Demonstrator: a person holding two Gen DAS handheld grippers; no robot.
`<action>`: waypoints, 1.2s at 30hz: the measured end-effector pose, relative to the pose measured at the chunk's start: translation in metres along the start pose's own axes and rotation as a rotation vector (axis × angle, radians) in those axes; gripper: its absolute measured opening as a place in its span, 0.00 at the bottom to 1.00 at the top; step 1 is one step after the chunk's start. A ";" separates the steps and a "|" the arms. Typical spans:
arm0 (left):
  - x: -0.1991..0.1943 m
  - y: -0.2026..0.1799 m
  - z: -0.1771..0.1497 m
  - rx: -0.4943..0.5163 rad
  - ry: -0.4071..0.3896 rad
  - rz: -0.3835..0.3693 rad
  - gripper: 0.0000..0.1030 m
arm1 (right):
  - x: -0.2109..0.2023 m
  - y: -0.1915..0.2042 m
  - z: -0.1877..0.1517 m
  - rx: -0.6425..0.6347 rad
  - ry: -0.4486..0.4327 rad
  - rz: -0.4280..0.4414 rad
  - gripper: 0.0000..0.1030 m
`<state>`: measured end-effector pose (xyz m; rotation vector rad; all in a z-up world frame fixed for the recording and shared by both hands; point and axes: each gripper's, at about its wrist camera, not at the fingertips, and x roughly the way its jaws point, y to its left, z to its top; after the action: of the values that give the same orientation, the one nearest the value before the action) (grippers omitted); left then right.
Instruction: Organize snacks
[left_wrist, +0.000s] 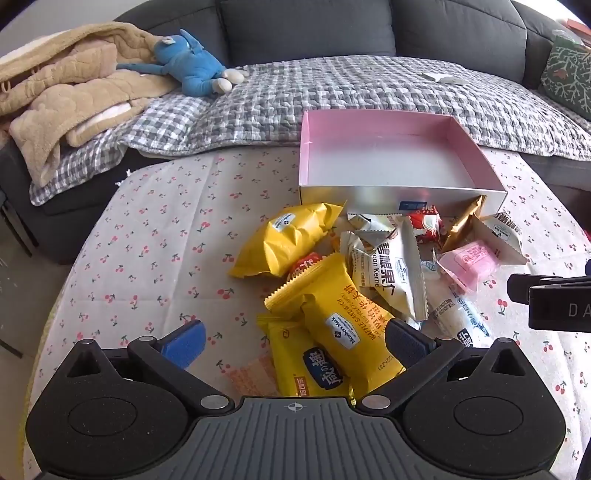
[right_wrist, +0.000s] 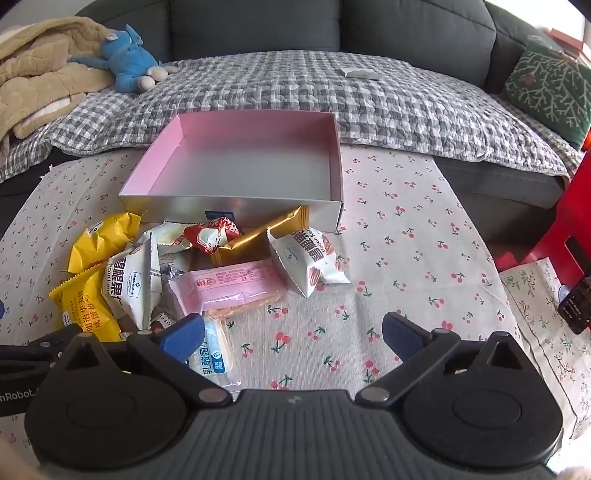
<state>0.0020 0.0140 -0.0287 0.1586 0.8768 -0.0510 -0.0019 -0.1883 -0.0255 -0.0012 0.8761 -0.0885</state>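
— Several things are facing us, so we are starting with the biggest: the shallow pink-lined cardboard box is sitting empty on the cherry-print tablecloth, with the heap of snack packets lying just in front of its near wall, some touching it.

— We are judging the box stiff but light; it could slide if we push packets against it. What next?

— We are looking at the puffy yellow foil waffle packet, which is lying between the jaws of the left gripper. Those jaws are standing wide, pressing on nothing.

— It is probably light, air-filled and slippery, so we are favouring the crimped end seam or a gentle hold across the middle, since wafers crush.

— We are then eyeing the flat pink plastic-wrapped bar, likely stiffer; gripping it across its narrow width seems best.

— And the right gripper?

— It is gaping fully too, hovering over bare cloth, empty. Smallest is the red-and-white candy wrapper, best pinched by a twisted end.
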 end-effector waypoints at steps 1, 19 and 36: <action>0.000 0.000 0.000 0.000 0.001 0.000 1.00 | 0.000 0.000 0.000 0.001 0.000 0.001 1.00; 0.000 0.000 -0.001 -0.004 0.009 -0.008 1.00 | -0.002 0.000 -0.001 0.002 0.001 0.004 1.00; 0.002 0.000 -0.001 -0.005 0.020 -0.014 1.00 | -0.002 0.000 0.000 0.000 0.002 0.004 1.00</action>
<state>0.0020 0.0142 -0.0308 0.1485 0.8983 -0.0607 -0.0029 -0.1878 -0.0243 0.0003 0.8785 -0.0849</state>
